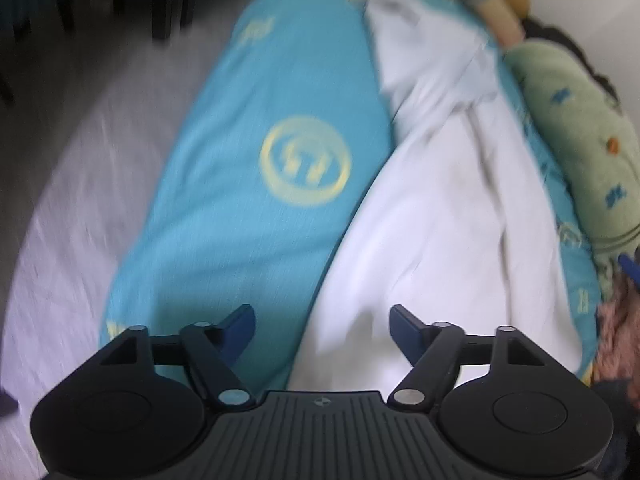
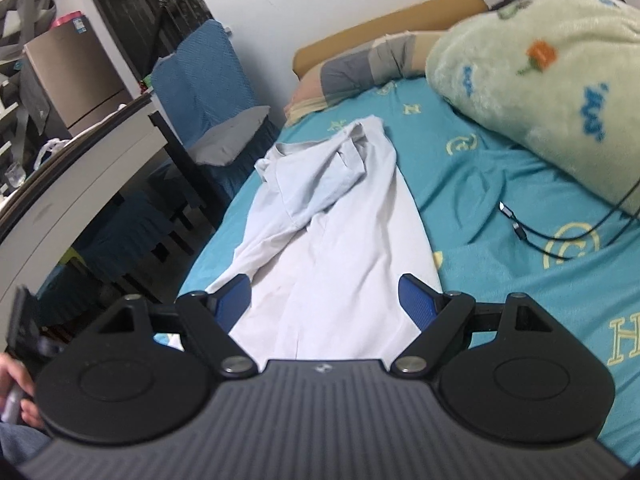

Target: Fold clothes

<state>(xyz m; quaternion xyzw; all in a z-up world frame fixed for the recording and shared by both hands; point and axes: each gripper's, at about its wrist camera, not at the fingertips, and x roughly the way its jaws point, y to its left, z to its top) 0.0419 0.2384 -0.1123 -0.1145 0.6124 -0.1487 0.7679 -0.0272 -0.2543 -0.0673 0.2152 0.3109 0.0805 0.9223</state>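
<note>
A white shirt (image 2: 332, 232) lies lengthwise on the teal bedsheet (image 2: 520, 280), its collar end far from me and one sleeve folded across the chest. My right gripper (image 2: 325, 298) hovers open over the shirt's near end, nothing between its blue pads (image 2: 416, 304). In the blurred left wrist view the same white shirt (image 1: 440, 220) runs along the right side of the teal sheet (image 1: 256, 120). My left gripper (image 1: 322, 330) is open above the shirt's near left edge, its fingers empty.
A green fleece blanket (image 2: 552, 80) lies bunched at the right, over a person lying down. A black cable (image 2: 560, 236) trails on the sheet. Pillows (image 2: 360, 64) sit at the bed's head. A white desk (image 2: 80, 184) and blue-covered chairs (image 2: 200, 76) stand left. A hand (image 2: 16, 384) shows at lower left.
</note>
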